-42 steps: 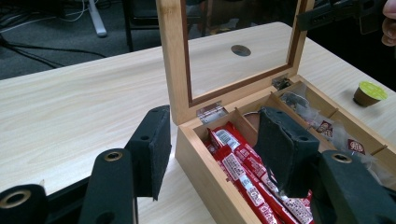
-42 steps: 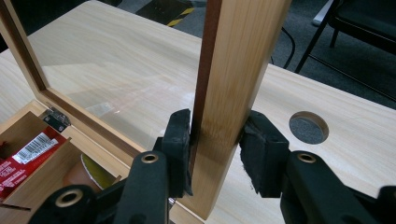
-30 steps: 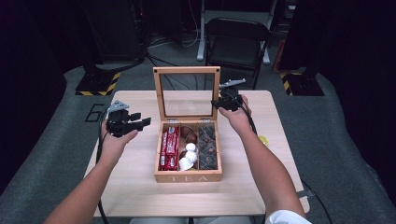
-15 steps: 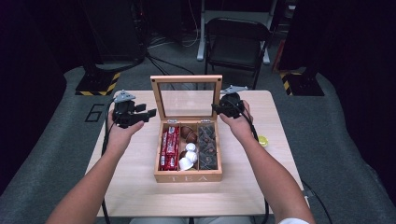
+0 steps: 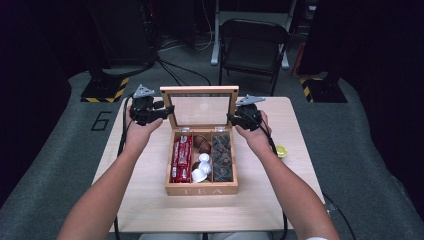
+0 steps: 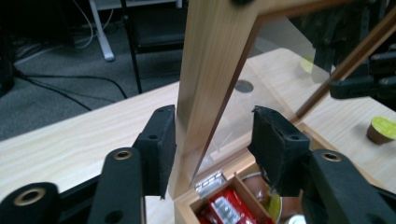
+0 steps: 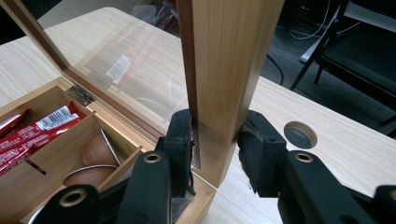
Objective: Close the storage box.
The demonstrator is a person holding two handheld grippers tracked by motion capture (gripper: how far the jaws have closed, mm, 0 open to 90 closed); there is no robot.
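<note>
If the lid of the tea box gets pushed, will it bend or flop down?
Probably no bending: the lid is a stiff wooden frame around a clear pane. It would likely swing on the small metal hinges at its bottom edge and could drop shut if let go. The right gripper clamps one side post, so it looks steadied. The pane may be fragile.

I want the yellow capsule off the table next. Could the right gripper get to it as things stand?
Probably not yet: the right gripper is clamped on the lid's edge. Once freed, the way looks open; the capsule lies alone on the table beside that hand.
</note>
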